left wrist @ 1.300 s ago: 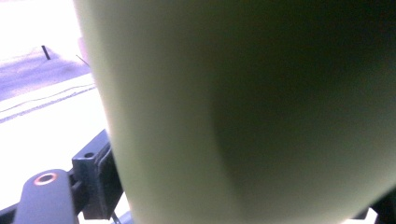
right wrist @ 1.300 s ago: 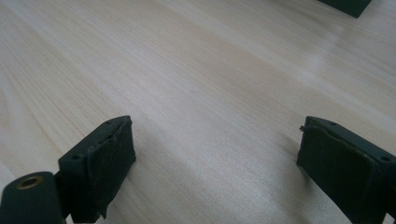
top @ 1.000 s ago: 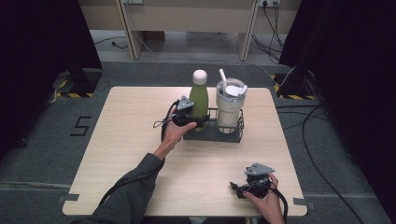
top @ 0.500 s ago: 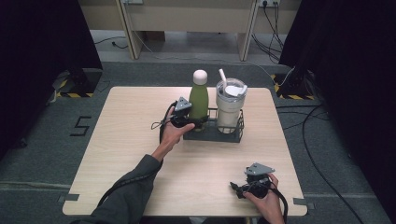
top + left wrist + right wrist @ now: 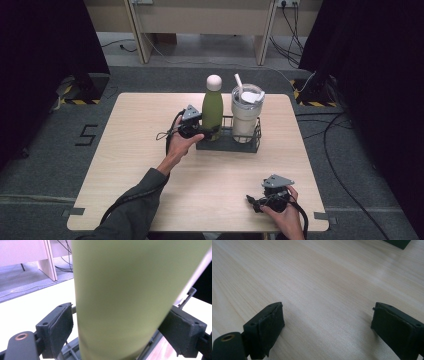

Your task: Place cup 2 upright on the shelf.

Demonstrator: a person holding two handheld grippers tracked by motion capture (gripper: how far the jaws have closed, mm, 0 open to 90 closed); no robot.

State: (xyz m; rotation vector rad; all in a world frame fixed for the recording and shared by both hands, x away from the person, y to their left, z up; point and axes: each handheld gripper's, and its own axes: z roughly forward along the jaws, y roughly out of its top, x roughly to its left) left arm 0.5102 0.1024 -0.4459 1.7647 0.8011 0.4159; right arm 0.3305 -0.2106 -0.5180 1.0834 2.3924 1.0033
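Note:
A green bottle (image 5: 212, 107) with a white cap stands in the left slot of a black wire rack (image 5: 227, 145) at the table's far middle. A steel tumbler (image 5: 246, 114) with a lid and straw fills the right slot. My left gripper (image 5: 202, 131) reaches in from the left and is shut on the bottle's lower body. In the left gripper view the green bottle (image 5: 125, 297) sits between both pads (image 5: 58, 330), with the rack's wires just below. My right gripper (image 5: 254, 202) rests low near the front right edge, open, with bare wood between its pads (image 5: 268, 327).
The light wooden table (image 5: 150, 150) has free surface to the left and front of the rack. Beyond its far edge stand desk legs and cables on a grey floor. Black curtains hang at both sides. In the right gripper view a dark corner of the rack (image 5: 398, 242) shows far off.

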